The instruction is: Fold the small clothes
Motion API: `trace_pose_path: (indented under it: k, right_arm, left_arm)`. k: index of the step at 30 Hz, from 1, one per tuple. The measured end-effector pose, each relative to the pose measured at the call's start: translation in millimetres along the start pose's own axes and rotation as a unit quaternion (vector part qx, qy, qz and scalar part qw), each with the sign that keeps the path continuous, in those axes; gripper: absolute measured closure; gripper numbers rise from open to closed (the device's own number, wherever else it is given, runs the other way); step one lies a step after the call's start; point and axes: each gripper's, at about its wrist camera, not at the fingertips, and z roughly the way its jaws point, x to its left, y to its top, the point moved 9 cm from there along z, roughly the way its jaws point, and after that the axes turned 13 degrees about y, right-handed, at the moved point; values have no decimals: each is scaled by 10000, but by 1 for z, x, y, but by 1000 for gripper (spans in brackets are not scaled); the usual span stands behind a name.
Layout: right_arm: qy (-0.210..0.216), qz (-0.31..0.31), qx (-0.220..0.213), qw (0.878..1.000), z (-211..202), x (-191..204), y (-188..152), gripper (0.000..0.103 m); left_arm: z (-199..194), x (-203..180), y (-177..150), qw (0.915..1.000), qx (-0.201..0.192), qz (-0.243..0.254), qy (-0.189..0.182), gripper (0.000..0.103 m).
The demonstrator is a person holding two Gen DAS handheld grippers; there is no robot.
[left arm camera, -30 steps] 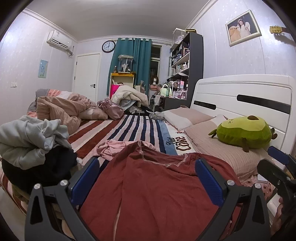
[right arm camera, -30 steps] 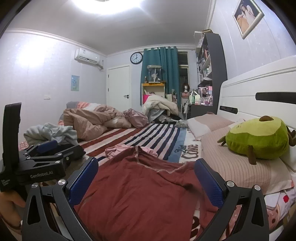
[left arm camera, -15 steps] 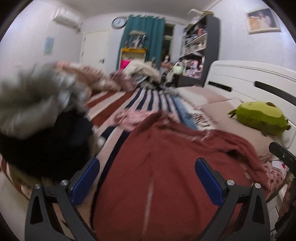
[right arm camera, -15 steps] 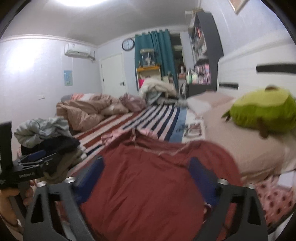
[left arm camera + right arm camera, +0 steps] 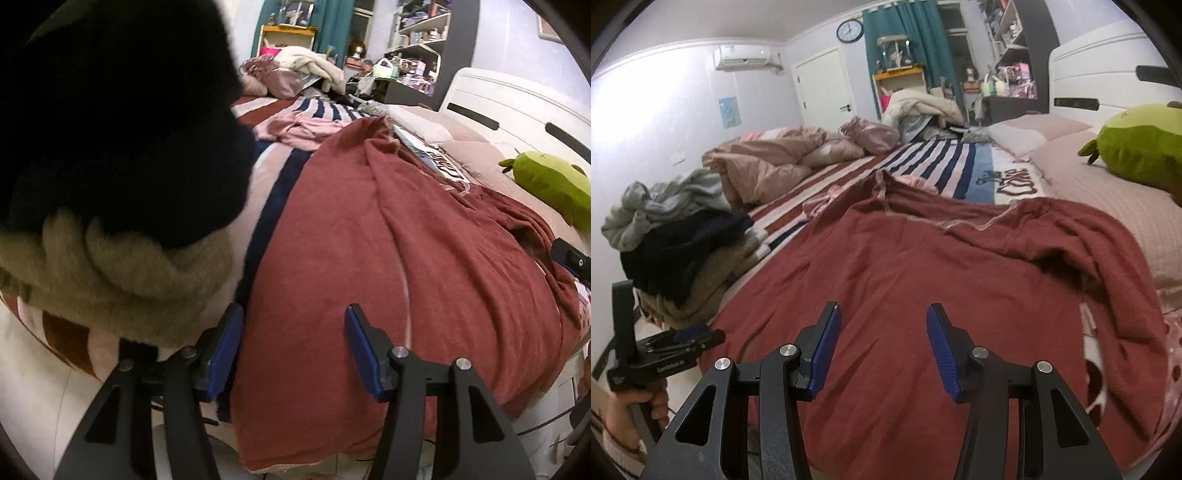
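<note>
So I'm holding both claws low at the near edge of the bed, over the big rust-red knit top (image 5: 923, 280) that's lying spread out on the striped red, navy and pink bedsheet (image 5: 934, 162). My left claw (image 5: 293, 350) is sitting with its blue pads parted, nothing between them, hovering right at the left side of the red top's hem, where the fabric is draping over the bed edge. My right claw (image 5: 882, 347) is also gaping open with nothing in it, pointing across the middle of the same top. From the right camera the neckline is lying at the far end and one sleeve is bunching up towards the pillows.

A pile of clothes is crowding the left camera: a black fuzzy garment (image 5: 122, 122) sitting on top of a beige fleecy one (image 5: 122, 280), just beside my left claw. A crumpled pink garment (image 5: 299, 129) is lying past the red top, and a green avocado plush toy (image 5: 1137, 147) is resting on the pillows.
</note>
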Motion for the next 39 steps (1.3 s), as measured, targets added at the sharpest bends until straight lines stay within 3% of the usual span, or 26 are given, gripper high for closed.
trace_pose_path:
  k: [3, 9, 10, 13, 18, 24, 28, 31, 35, 36, 37, 38, 39]
  right_arm:
    - [-13, 27, 59, 10000, 7, -2, 1, 59]
    - [-93, 208, 253, 9994, 17, -14, -9, 59]
    - [-90, 263, 267, 9993, 17, -17, -11, 59]
    - [-90, 425, 257, 9987, 15, -27, -13, 59]
    - [-134, 490, 126, 9986, 2, -40, -7, 59]
    - [-153, 559, -13, 9983, -14, -60, 2, 59]
    - [-149, 649, -272, 9974, -29, -78, 14, 59]
    - [-212, 757, -481, 9957, -42, -92, 17, 59]
    - [-397, 857, -553, 9940, -57, -111, 10, 59]
    - [-477, 867, -541, 9936, -59, -116, 8, 59]
    - [-576, 896, -519, 9930, -60, -122, 5, 59]
    - [-621, 927, -482, 9926, -61, -125, 2, 59]
    - [-642, 968, -415, 9924, -61, -129, -1, 59]
  left_arm:
    - [2, 1, 0, 9999, 52, -75, -74, 51]
    - [10, 6, 5, 9996, 121, -215, 128, 85]
    - [10, 4, 6, 9997, 142, -163, 79, 96]
    - [6, -2, 10, 9999, 96, -85, 36, 100]
    - [-20, -14, 36, 9994, -352, 49, 50, 101]
    - [-70, -51, 85, 9950, -902, 180, -392, 101]
    - [-90, -110, 108, 9879, -1143, 546, -893, 101]
    - [-84, -156, 108, 9827, -982, 854, -1319, 101]
    - [-41, -216, 81, 9747, -217, 1188, -1879, 96]
    - [-29, -225, 71, 9734, -8, 1236, -1927, 91]
    - [-20, -231, 63, 9739, 139, 1281, -1867, 71]
    - [-11, -234, 52, 9753, 292, 1383, -1695, 61]
    - [-8, -233, 46, 9759, 344, 1440, -1605, 61]
